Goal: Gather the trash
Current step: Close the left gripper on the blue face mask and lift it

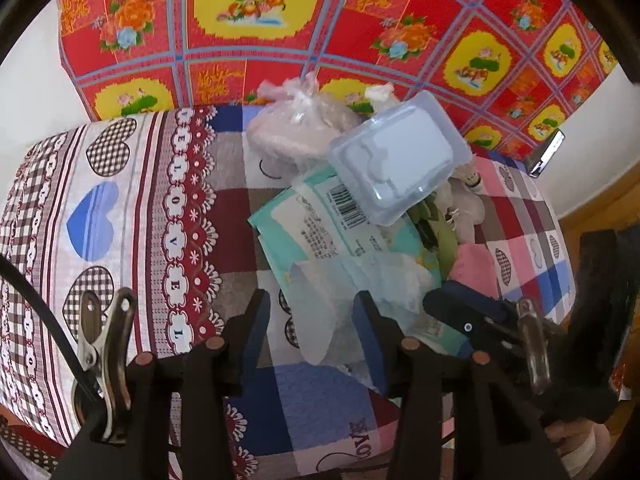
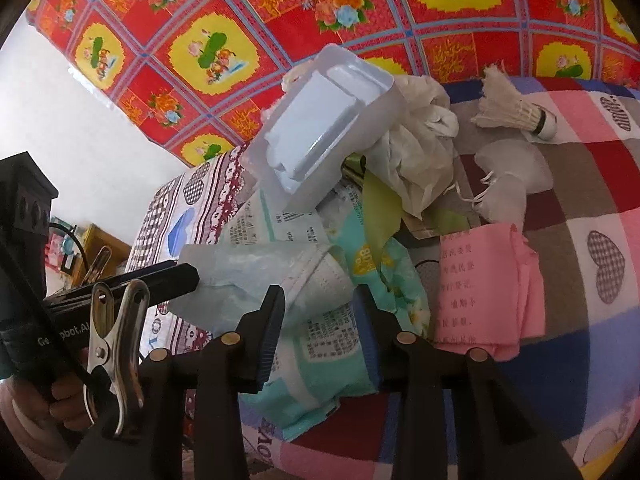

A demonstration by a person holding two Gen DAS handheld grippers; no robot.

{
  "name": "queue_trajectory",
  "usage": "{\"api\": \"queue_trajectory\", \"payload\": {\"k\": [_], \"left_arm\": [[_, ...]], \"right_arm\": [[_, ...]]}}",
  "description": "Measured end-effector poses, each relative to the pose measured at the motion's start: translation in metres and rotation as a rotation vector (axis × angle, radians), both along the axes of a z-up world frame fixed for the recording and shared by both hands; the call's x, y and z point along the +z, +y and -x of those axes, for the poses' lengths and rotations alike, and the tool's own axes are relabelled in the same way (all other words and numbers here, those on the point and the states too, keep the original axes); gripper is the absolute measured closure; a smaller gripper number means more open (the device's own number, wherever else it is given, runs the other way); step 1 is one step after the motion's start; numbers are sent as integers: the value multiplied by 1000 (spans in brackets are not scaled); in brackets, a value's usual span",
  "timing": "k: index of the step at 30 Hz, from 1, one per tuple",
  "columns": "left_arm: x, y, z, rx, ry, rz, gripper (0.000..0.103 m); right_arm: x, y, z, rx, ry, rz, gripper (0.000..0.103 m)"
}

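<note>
A pile of trash lies on a patchwork quilt (image 1: 132,216). It holds a clear plastic blister pack (image 1: 400,160), a teal wet-wipe wrapper (image 1: 320,232), a face mask (image 1: 332,304), a knotted plastic bag (image 1: 296,128), a pink paper (image 2: 480,288) and crumpled white paper (image 2: 416,160). My left gripper (image 1: 316,328) is open around the edge of the face mask. My right gripper (image 2: 320,320) is open around the teal wrapper (image 2: 332,356), its fingers on either side. The blister pack (image 2: 320,128) leans on top of the pile.
A shuttlecock (image 2: 516,108) and a second white mask (image 2: 504,180) lie beyond the pile. A red and yellow flowered cloth (image 1: 248,24) hangs behind the quilt. White wall is at left. The right gripper's finger (image 1: 468,316) shows in the left wrist view.
</note>
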State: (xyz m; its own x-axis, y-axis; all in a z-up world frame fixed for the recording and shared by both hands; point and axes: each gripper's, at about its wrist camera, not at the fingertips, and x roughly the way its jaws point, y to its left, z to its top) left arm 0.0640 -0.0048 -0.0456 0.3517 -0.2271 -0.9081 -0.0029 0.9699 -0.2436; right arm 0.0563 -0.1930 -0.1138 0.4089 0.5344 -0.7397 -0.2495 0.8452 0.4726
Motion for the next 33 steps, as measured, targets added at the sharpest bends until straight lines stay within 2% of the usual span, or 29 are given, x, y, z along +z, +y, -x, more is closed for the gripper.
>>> {"api": "queue_trajectory", "payload": {"k": [9, 18, 22, 25, 26, 28, 33], "left_arm": [[-12, -8, -5, 10, 41, -28, 57], [-21, -10, -6, 47, 71, -42, 57], [-21, -14, -3, 31, 66, -33, 57], [-22, -21, -2, 9, 67, -31, 66], [-22, -23, -1, 5, 60, -42, 67], [-21, -24, 1, -1, 52, -55, 72], [-18, -19, 6, 9, 39, -43, 80]], "right_arm": [[-13, 6, -13, 44, 44, -23, 66], [-19, 9, -17, 74, 53, -27, 66], [-19, 9, -16, 88, 48, -26, 66], [-20, 11, -18, 95, 50, -39, 66], [-20, 11, -17, 97, 50, -40, 67], [-19, 13, -15, 105, 40, -30, 80], [-15, 16, -8, 127, -6, -19, 86]]}}
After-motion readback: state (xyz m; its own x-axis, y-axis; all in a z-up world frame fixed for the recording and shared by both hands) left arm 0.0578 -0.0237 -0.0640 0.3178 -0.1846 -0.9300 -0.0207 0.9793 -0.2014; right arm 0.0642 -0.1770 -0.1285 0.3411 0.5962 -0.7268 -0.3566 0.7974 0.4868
